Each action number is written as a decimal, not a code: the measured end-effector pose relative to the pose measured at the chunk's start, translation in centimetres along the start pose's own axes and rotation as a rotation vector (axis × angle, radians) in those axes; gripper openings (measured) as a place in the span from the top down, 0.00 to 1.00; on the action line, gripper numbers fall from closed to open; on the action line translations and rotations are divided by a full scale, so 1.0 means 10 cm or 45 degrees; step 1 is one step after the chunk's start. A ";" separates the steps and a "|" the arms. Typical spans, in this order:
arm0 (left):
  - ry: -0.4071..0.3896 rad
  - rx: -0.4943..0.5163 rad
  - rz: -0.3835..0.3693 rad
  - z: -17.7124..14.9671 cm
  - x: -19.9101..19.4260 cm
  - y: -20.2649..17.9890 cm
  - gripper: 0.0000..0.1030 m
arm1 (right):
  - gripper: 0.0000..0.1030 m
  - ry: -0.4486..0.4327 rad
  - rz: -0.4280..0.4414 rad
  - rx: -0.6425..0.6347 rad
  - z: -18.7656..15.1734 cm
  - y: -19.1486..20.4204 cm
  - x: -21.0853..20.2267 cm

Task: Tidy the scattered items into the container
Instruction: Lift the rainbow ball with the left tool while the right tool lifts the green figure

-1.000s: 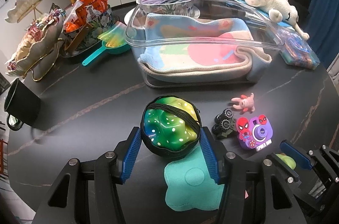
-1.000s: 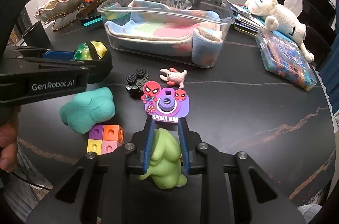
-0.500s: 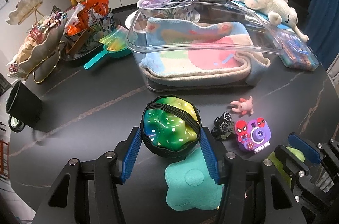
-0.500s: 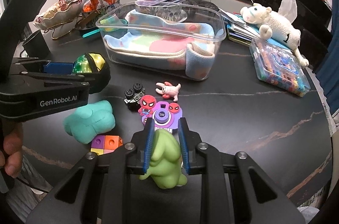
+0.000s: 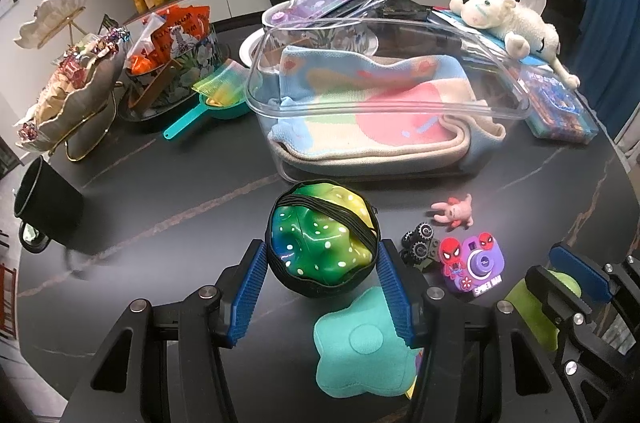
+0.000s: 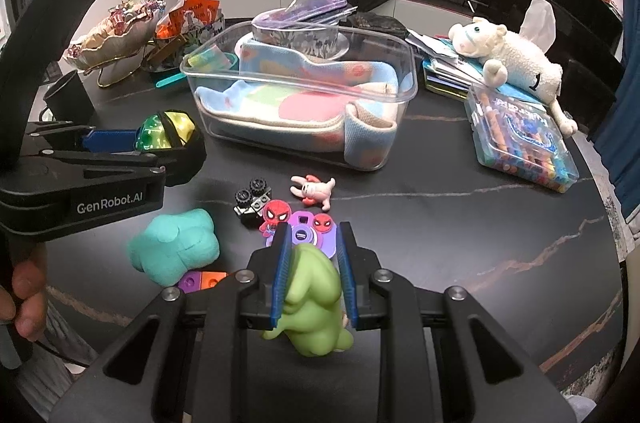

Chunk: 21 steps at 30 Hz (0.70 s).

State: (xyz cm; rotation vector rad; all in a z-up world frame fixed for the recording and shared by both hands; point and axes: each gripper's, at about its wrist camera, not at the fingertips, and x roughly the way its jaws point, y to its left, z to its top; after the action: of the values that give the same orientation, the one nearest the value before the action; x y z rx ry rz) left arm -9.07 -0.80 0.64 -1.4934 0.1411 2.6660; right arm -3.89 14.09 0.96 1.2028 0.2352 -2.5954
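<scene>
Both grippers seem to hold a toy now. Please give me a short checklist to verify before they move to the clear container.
1. Left gripper shut on the green ball: ok.
2. Right gripper shut on the green figure: ok.
3. Clear container open on top: ok.
4. Room inside on the folded blanket: ok.
5. Grip firm enough for carrying: cannot tell.

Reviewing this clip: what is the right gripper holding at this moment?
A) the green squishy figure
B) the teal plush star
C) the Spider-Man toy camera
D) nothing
A: in the right wrist view the right gripper has its blue pads pressed on both sides of the green squishy figure, lifted off the table.
</scene>
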 end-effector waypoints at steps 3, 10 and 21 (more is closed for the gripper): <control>-0.008 0.001 0.001 0.01 -0.02 0.00 0.50 | 0.80 -0.004 0.002 0.002 0.02 0.00 -0.01; -0.026 0.009 -0.013 0.04 -0.10 -0.01 0.50 | 0.80 -0.016 0.002 0.000 0.07 0.00 -0.05; -0.055 0.003 -0.020 0.10 -0.19 -0.01 0.50 | 0.80 -0.054 -0.020 -0.015 0.25 0.00 -0.15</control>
State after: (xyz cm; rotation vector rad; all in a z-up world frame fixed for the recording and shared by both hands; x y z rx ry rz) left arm -8.90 -0.64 2.78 -1.4290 0.1292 2.6827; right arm -4.77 13.72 3.70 1.1448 0.2518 -2.6260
